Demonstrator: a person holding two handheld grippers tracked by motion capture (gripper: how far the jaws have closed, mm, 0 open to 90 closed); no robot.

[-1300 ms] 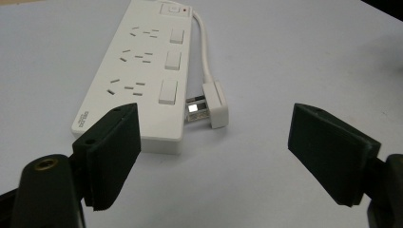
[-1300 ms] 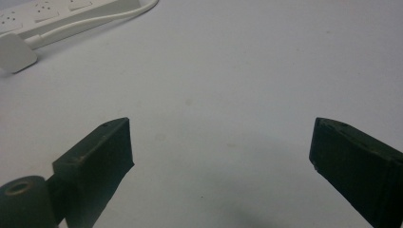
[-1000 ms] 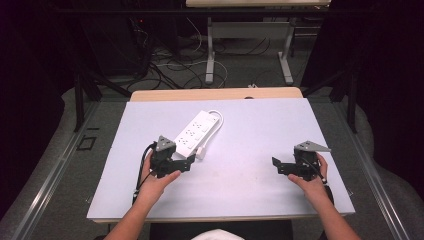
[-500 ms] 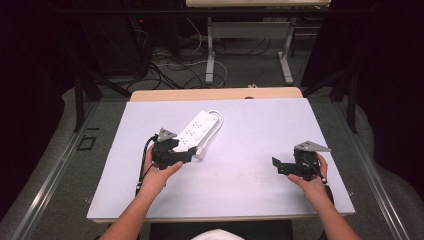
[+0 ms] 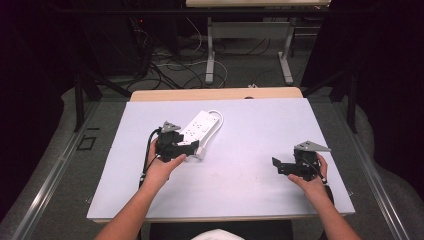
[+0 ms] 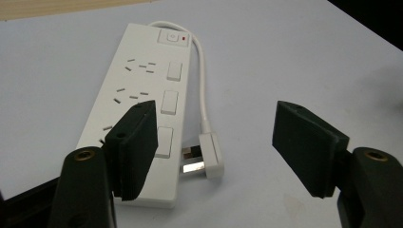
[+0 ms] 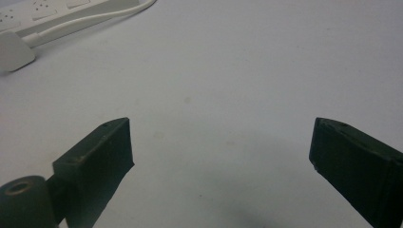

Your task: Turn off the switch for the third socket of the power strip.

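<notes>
A white power strip [image 6: 142, 109] lies at 11 o'clock on the pale surface [image 5: 250, 180], its plug [image 6: 209, 154] beside it. The left gripper [image 6: 214, 147] hovers, fingers wide, astride the plug; square up before closing. The right gripper [image 5: 280, 167] rests at 4 o'clock, fingers wide.

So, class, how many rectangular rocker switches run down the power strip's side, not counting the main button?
3 on the power strip: far, middle, near. None seem hidden.

The power strip [image 6: 142, 109] is white, with a small red light near its switch; its plug [image 6: 210, 154] is white; the table [image 5: 250, 170] is pale lilac; the jaws are black.
</notes>
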